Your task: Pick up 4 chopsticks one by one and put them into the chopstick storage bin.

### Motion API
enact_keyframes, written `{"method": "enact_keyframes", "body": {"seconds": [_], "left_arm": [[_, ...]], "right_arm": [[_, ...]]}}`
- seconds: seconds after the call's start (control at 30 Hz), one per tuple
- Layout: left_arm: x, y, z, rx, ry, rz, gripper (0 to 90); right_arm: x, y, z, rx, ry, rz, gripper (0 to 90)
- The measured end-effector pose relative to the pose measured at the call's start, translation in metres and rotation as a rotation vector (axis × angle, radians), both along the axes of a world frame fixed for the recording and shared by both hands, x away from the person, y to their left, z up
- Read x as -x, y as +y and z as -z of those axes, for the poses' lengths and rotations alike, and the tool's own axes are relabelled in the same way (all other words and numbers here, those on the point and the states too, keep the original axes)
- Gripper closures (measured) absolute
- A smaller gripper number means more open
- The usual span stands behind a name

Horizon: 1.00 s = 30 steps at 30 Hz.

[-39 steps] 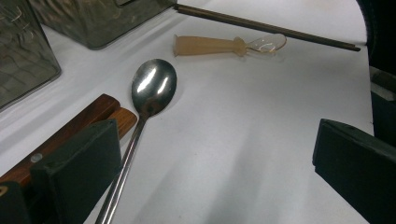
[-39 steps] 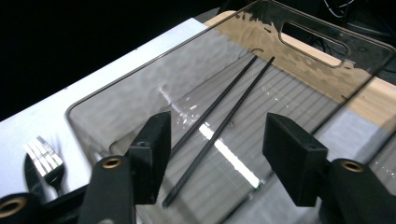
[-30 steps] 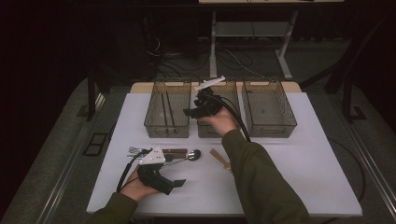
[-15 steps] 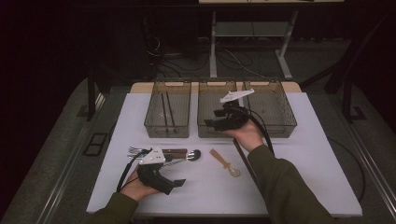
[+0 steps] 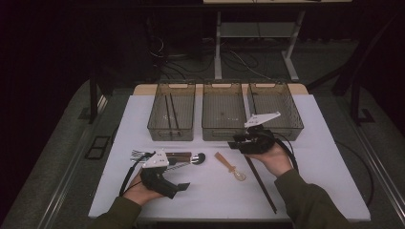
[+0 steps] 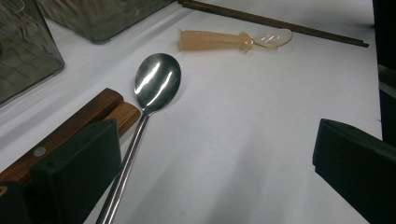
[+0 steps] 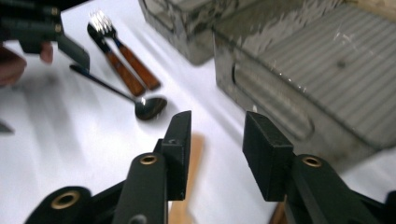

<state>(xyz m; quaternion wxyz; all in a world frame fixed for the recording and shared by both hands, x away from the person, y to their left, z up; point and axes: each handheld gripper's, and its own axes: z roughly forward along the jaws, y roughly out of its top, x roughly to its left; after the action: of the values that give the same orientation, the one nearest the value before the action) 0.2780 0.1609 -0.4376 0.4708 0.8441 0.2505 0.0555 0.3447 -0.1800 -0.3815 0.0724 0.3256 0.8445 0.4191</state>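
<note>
My right gripper (image 5: 235, 144) hovers low over the white table, just in front of the middle bin (image 5: 223, 129). Its jaws have just been closing; a gap remains and nothing is between them (image 7: 217, 140). The tan handle of a plastic spoon (image 7: 190, 156) lies right beneath them, also seen on the table (image 5: 230, 166). My left gripper (image 5: 177, 188) rests at the front left, wide open (image 6: 215, 144). A metal spoon (image 6: 156, 81) lies on the table between its jaws, untouched, and wooden handles (image 6: 88, 116) lie by the left jaw.
Three clear bins stand in a row at the back; the left bin (image 5: 157, 125) holds dark chopsticks. A second dark chopstick pair (image 5: 260, 183) lies at the front right. Forks with wooden handles (image 5: 165, 154) lie by the left hand.
The right hand has moved from over the middle bin to the right and nearer, down toward the plastic spoon. The left hand has stayed put.
</note>
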Motion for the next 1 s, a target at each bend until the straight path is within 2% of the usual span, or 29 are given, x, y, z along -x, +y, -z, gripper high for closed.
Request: {"method": "enact_keyframes", "body": {"seconds": [0.37, 0.57, 0.67, 0.83, 1.0], "left_arm": [[0.000, 0.000, 0.000, -0.008, -0.003, 0.003, 0.1], [0.000, -0.001, 0.000, -0.018, -0.003, 0.010, 0.1], [0.000, 0.000, 0.000, -0.015, -0.002, 0.006, 0.1], [0.000, -0.001, 0.000, -0.016, -0.003, 0.004, 0.1], [0.000, 0.000, 0.000, -0.018, -0.002, 0.004, 0.1]], "right_arm": [[0.035, -0.030, 0.016, 0.053, 0.022, -0.055, 89.3], [0.056, -0.047, 0.024, 0.054, 0.040, -0.110, 89.4], [0.066, -0.056, 0.027, 0.035, 0.051, -0.119, 89.4], [0.085, -0.067, 0.034, 0.048, 0.066, -0.131, 89.4], [0.102, -0.072, 0.039, 0.091, 0.085, -0.145, 89.4]]}}
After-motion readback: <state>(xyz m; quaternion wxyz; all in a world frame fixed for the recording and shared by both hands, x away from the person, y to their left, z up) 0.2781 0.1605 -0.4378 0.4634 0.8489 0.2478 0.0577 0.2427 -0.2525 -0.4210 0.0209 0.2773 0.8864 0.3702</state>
